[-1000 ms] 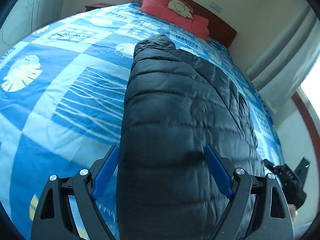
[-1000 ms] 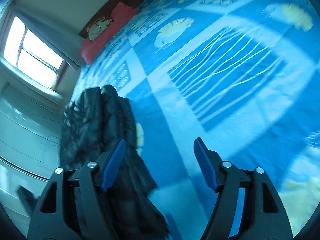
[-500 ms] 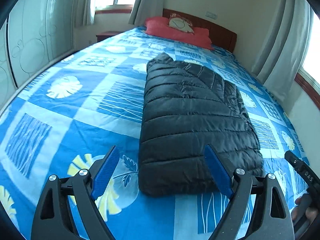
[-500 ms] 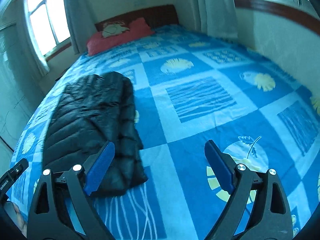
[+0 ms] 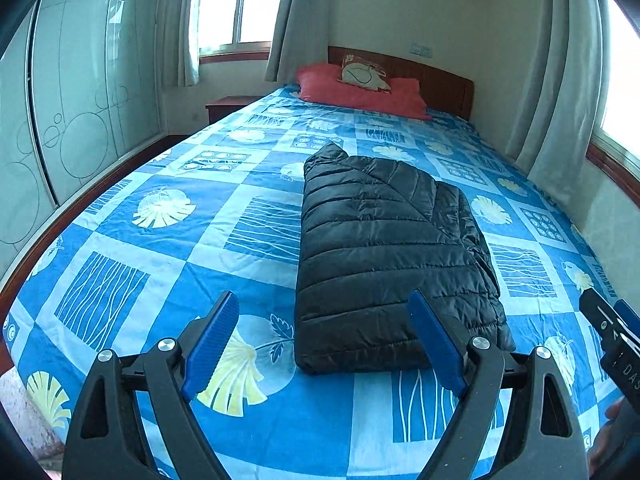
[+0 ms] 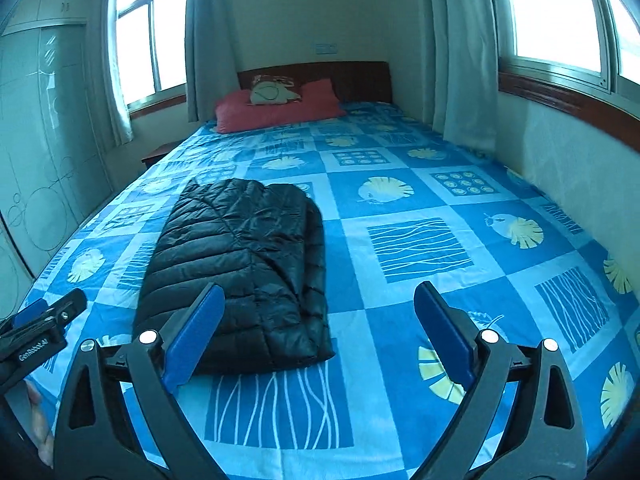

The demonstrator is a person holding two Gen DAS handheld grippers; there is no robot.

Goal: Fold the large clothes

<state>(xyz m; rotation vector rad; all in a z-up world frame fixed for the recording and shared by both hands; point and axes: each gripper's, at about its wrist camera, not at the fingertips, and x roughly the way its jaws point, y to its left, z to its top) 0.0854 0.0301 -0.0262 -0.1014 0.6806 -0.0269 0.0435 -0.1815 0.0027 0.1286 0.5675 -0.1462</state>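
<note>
Left wrist view.
- Left gripper (image 5: pixel 323 336): bottom centre of the frame, jaws spread wide, blue pads facing each other, nothing between them; held clear above the bed.
- Black puffer jacket (image 5: pixel 384 248): folded into a long rectangular bundle, lying flat on the bedspread (image 5: pixel 160 240), centre to centre-right of the frame, its near edge just beyond the gripper's fingertips, not touching them. A pointed hood end shows at the far upper end.
- Bedspread: blue patchwork with leaf and line motifs, covering the whole bed.
- Red pillow (image 5: pixel 360 94): upper centre, against the dark wooden headboard (image 5: pixel 440 84), with a pale cushion (image 5: pixel 362 74) on top.
- Right gripper (image 5: pixel 616 336): partly seen at the right edge; finger spread cannot be judged from here.
- Wardrobe (image 5: pixel 72 120) with circle pattern at left; curtains (image 5: pixel 296 20) and window at upper centre.

Right wrist view.
- Right gripper (image 6: pixel 319 330): bottom centre, jaws released and wide apart, empty, above the bedspread (image 6: pixel 440 200).
- Black puffer jacket (image 6: pixel 240 264): centre-left of the frame, folded, flat on the bed; its near corner lies behind the left blue pad.
- Left gripper (image 6: pixel 44 320): lower left edge, partly in frame.
- Red pillow (image 6: pixel 280 110) and pale cushion (image 6: pixel 272 92): upper centre at the headboard (image 6: pixel 360 76).
- Curtains (image 6: pixel 460 40) and window at upper right.
</note>
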